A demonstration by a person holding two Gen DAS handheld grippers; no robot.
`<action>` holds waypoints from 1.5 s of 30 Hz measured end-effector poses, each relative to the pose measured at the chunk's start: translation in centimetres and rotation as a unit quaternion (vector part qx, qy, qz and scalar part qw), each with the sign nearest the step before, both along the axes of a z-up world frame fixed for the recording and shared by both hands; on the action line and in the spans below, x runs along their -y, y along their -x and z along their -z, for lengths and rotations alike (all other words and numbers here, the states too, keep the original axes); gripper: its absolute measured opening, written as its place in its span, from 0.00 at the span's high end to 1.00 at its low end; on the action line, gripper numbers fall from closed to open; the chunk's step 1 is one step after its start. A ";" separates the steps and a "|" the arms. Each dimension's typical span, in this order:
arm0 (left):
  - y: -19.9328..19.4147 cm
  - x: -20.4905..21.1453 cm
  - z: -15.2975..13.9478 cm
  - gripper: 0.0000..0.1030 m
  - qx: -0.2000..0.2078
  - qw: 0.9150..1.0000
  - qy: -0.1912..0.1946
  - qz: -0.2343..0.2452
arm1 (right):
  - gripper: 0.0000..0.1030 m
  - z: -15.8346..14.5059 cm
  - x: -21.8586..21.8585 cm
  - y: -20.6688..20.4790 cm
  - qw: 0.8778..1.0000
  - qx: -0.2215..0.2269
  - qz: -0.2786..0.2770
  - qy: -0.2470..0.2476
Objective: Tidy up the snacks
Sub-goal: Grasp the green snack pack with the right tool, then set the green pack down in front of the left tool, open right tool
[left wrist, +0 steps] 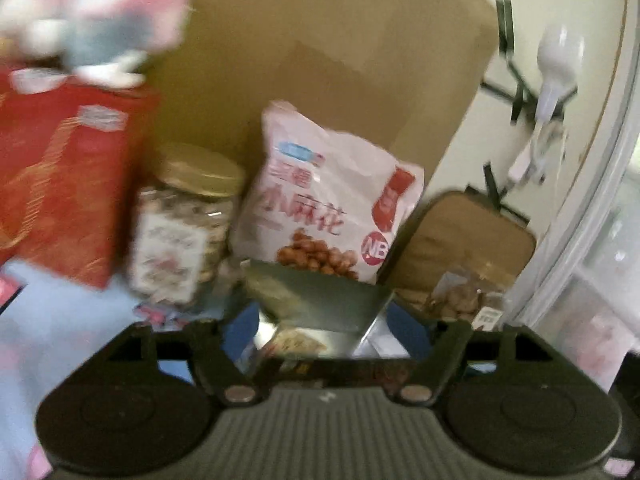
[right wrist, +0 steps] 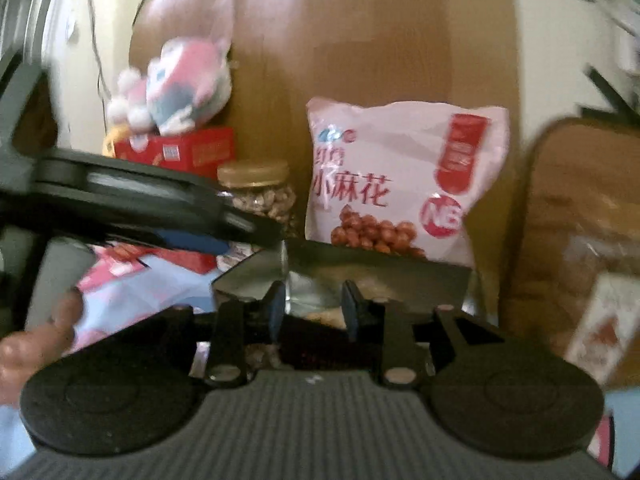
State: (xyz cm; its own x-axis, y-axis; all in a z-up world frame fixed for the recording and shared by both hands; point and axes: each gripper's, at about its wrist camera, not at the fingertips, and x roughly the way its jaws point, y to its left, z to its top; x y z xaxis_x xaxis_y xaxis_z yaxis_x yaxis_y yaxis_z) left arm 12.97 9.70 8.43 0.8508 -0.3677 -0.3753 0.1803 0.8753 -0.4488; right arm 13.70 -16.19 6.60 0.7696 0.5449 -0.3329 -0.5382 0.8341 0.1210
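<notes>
A shiny silver-topped snack bag [left wrist: 320, 300] is held between both grippers. My left gripper [left wrist: 324, 332] has its blue-padded fingers [left wrist: 240, 332] on either side of the bag. My right gripper [right wrist: 314, 308] is closed on the same bag [right wrist: 360, 276] at its near edge. Behind it a pink bag of fried dough twists [left wrist: 332, 196] leans upright against a cardboard box [left wrist: 328, 40]; it also shows in the right wrist view [right wrist: 400, 176]. A gold-lidded jar of nuts [left wrist: 188, 224] stands to its left.
A red box [left wrist: 68, 176] with a pink plush toy [left wrist: 92, 12] on top stands at the left. A brown pouch [left wrist: 460, 244] with a clear snack packet lies at the right. The left gripper's body [right wrist: 132, 200] crosses the right wrist view. The tabletop is light blue.
</notes>
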 end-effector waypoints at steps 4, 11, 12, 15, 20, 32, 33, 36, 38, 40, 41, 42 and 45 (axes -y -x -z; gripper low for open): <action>5.2 -2.8 2.0 0.28 -0.021 0.999 0.024 -0.023 | 0.67 1.4 2.2 4.1 0.998 -0.035 -0.017 -0.051; 10.8 -3.2 5.9 0.28 -0.061 0.998 0.007 -0.011 | 0.61 4.6 0.3 11.1 0.995 -0.056 -0.067 -0.036; 10.9 -3.1 6.4 0.28 -0.068 0.998 0.010 -0.011 | 0.58 4.7 -0.1 11.5 0.995 -0.058 -0.074 -0.033; 11.2 -3.5 7.7 0.28 -0.091 0.995 0.032 -0.009 | 0.58 4.4 -1.6 11.6 0.995 -0.055 -0.080 -0.012; 12.2 -4.0 7.9 0.28 -0.085 0.996 0.038 -0.005 | 0.57 2.9 -3.0 9.5 0.997 -0.041 -0.064 -0.003; 14.7 -5.2 9.3 0.28 -0.071 0.997 0.016 -0.007 | 0.23 4.4 -8.1 6.3 0.994 -0.082 -0.023 0.074; 14.8 -5.3 9.3 0.28 -0.069 0.997 0.015 -0.007 | 0.32 4.5 -8.3 6.0 0.993 -0.083 -0.021 0.079; 15.0 -5.6 9.1 0.28 -0.062 0.998 0.026 -0.002 | 0.44 4.0 -8.4 5.8 0.993 -0.085 -0.024 0.077; 15.3 -5.9 8.9 0.26 -0.053 0.998 0.033 -0.004 | 0.44 3.1 -8.2 6.5 0.995 -0.063 -0.035 0.063; 15.8 -6.4 8.5 0.25 -0.043 0.998 0.040 -0.011 | 0.44 1.9 -8.2 8.2 0.997 -0.017 -0.058 0.056; 16.1 -6.9 8.3 0.25 -0.038 0.998 0.046 -0.016 | 0.44 1.3 -8.3 9.3 0.995 0.007 -0.077 0.058; 16.5 -7.5 8.0 0.25 -0.032 0.998 0.055 -0.023 | 0.44 1.0 -8.4 10.2 0.993 0.024 -0.093 0.063; 17.6 -9.2 7.2 0.25 -0.022 0.996 0.068 -0.048 | 0.44 1.0 -8.9 12.4 0.981 0.036 -0.166 0.090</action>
State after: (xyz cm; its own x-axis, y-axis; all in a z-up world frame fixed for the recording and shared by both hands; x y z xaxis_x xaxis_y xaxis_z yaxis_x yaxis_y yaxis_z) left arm -4.63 18.91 1.25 0.8687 -0.3353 -0.3646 0.0765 0.8181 -0.5700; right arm 1.33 -7.25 5.56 0.5852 0.7070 -0.3972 -0.7854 0.6161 -0.0606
